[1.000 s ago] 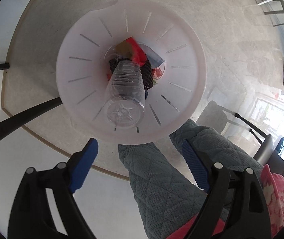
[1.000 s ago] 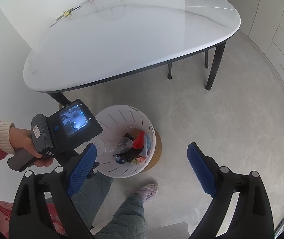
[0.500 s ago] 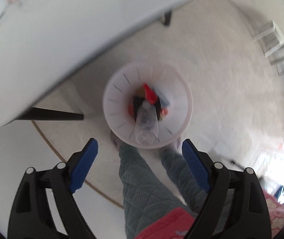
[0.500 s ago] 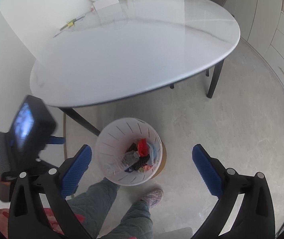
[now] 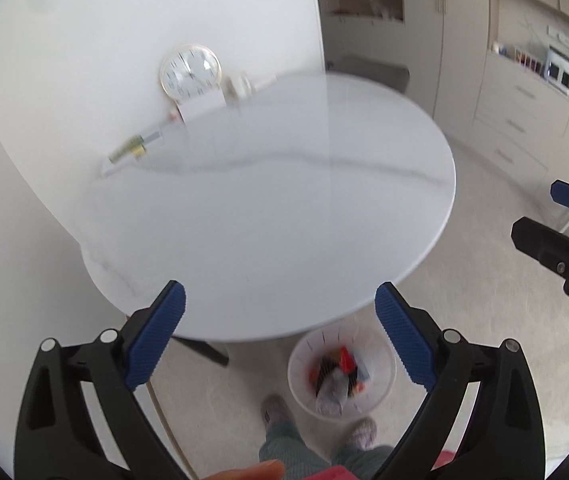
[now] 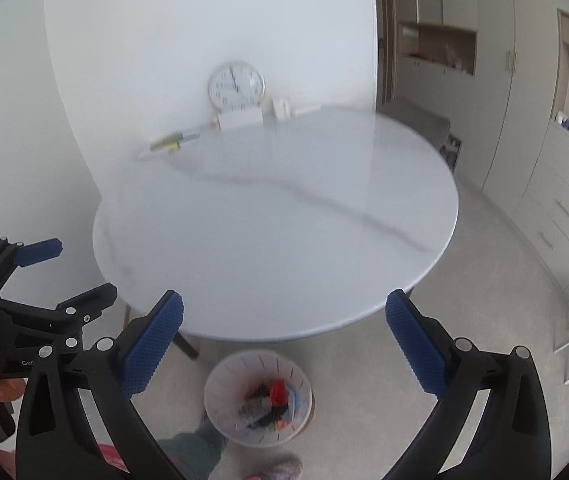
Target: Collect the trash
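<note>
White marble counter [image 5: 284, 208] up front, trash basket [image 5: 380, 392] on the floor just under its near edge, clear bottle [image 5: 330, 394] and red scraps inside, left gripper [image 5: 280, 312] jaws opening and empty, right gripper [image 6: 284, 320] jaws spread wide, nothing between.

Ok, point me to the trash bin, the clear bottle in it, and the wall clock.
trash bin [image 6: 220, 380], right wrist view, on the white inner wall at left.
clear bottle [image 5: 330, 392], left wrist view, on its body, near the base.
wall clock [image 6: 236, 87], right wrist view, on the dial centre.
</note>
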The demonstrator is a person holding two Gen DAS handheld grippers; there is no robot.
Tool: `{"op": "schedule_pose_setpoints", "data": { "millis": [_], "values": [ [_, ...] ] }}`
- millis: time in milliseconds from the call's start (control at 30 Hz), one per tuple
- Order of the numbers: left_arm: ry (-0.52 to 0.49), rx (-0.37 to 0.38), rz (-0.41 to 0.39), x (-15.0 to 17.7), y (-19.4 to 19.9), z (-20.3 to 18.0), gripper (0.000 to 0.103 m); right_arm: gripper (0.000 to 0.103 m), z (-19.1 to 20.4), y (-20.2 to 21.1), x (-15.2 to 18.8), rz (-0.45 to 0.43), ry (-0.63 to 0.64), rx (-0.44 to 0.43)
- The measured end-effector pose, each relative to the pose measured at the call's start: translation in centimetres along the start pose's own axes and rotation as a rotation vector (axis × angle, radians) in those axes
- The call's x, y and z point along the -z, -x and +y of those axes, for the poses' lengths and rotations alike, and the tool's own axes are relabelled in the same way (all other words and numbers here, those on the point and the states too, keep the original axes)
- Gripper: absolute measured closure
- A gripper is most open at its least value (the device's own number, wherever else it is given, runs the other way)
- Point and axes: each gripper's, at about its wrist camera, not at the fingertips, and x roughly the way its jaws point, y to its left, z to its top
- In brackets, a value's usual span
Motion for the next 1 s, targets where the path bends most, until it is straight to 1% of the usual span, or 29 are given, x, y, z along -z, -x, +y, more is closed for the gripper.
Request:
{"op": "schedule_pose_setpoints", "data": {
  "millis": [33,100,233,333,467,600,733,833,1000],
  "values": [
    [0.007,-0.004,-0.025,-0.6,0.8,0.3,0.008,0.002,0.1,1.1,-1.0,-0.033,0.001,0.002],
    [0.036,-0.007,-0.092,-1.8,2.9,1.0,0.008,0.002,0.3,2.7,-2.6,-0.086,0.007,0.002],
    [0.066,-0.021,-0.187,-3.9,5.9,2.2,0.008,0.002,1.0,6.0,-5.7,-0.199,0.033,0.024],
    [0.083,-0.041,-0.231,-5.0,7.7,2.8,0.008,0.002,1.6,8.1,-7.5,-0.269,0.046,0.055],
    [0.1,-0.076,-0.277,-5.9,9.3,3.6,0.008,0.002,1.7,10.1,-8.8,-0.332,0.029,0.064],
    [0.108,-0.116,-0.291,-6.0,9.2,3.9,0.008,0.002,2.0,10.6,-9.0,-0.349,0.018,0.067],
    [0.132,-0.092,-0.265,-5.6,8.9,4.1,0.008,0.002,2.6,10.3,-8.7,-0.345,0.03,0.077],
    [0.139,-0.102,-0.261,-5.2,8.9,4.3,0.008,0.002,2.9,9.8,-8.5,-0.345,0.03,0.075],
    [0.169,-0.084,-0.254,-4.9,9.3,4.6,0.008,0.002,3.0,10.4,-8.1,-0.341,0.026,0.073]
  ]
}}
